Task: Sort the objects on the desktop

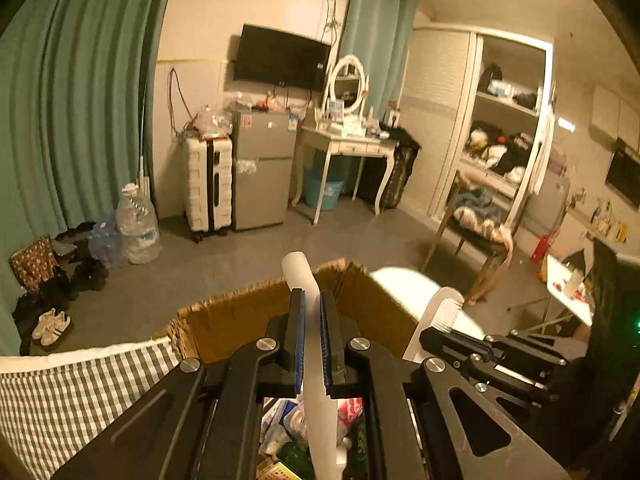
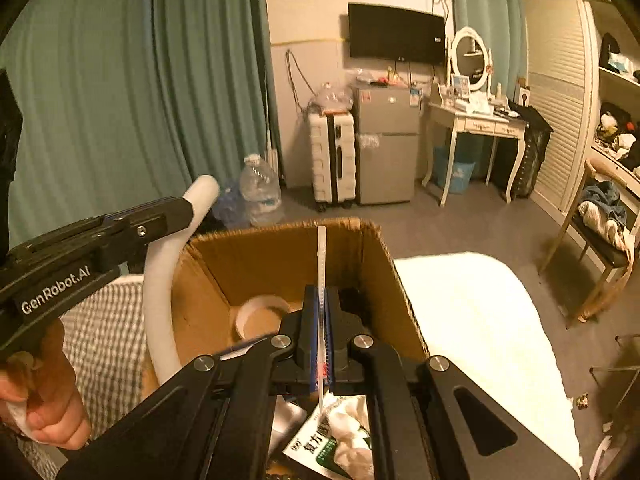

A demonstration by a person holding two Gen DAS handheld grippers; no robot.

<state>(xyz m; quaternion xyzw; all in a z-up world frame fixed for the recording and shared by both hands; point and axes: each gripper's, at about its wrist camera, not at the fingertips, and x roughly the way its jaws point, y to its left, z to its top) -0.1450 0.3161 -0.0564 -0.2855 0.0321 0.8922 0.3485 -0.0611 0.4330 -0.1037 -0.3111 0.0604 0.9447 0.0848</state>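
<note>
My left gripper (image 1: 312, 292) is shut on a white curved bar (image 1: 298, 270), which pokes out past the fingertips and runs back under the jaws. It hangs over the near rim of an open cardboard box (image 1: 240, 304). The right wrist view shows this gripper (image 2: 186, 210) at the left with the curved bar (image 2: 160, 300), a hand behind it. My right gripper (image 2: 321, 290) is shut on a thin white comb (image 2: 321, 252), seen edge-on above the box (image 2: 260, 256). From the left wrist view, the right gripper (image 1: 430, 334) holds the comb (image 1: 446, 312) just right of the box.
A roll of tape (image 2: 260, 316) lies in the box. Below the jaws sit a green-and-white packet (image 2: 320, 448) and crumpled tissue (image 2: 348, 412). A checked cloth (image 1: 60, 392) is at the left, a white cushion (image 2: 480, 320) at the right, a wooden chair (image 2: 600, 248) beyond.
</note>
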